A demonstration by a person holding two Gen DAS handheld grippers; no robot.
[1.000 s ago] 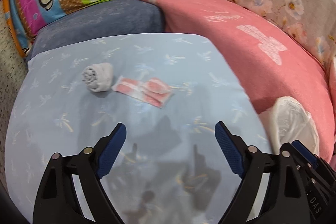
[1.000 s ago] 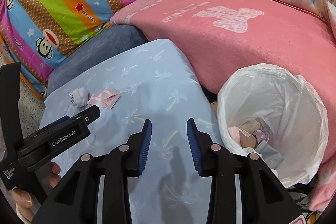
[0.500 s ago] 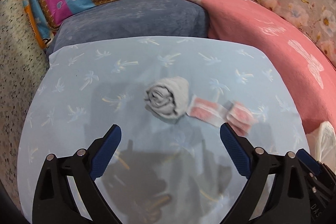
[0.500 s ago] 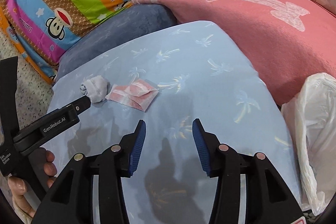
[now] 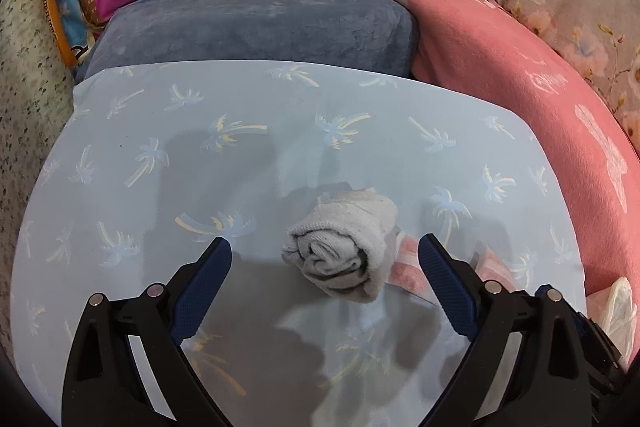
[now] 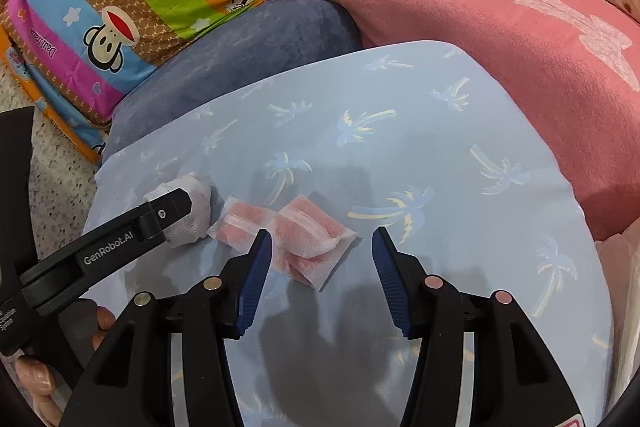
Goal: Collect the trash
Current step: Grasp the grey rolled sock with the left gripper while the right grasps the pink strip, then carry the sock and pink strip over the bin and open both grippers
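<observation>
Blue-padded left gripper point(image 5: 324, 247) gapes wide around the rolled grey rag point(image 5: 342, 245), holding nothing. Right gripper point(image 6: 322, 239) is moderately open over the pink packets point(image 6: 304, 231) on the palm-print table point(image 6: 440, 155).

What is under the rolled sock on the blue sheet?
The sock lies on the sheet, its right edge seemingly overlapping a pink packet. Whatever else lies beneath is covered.
</observation>
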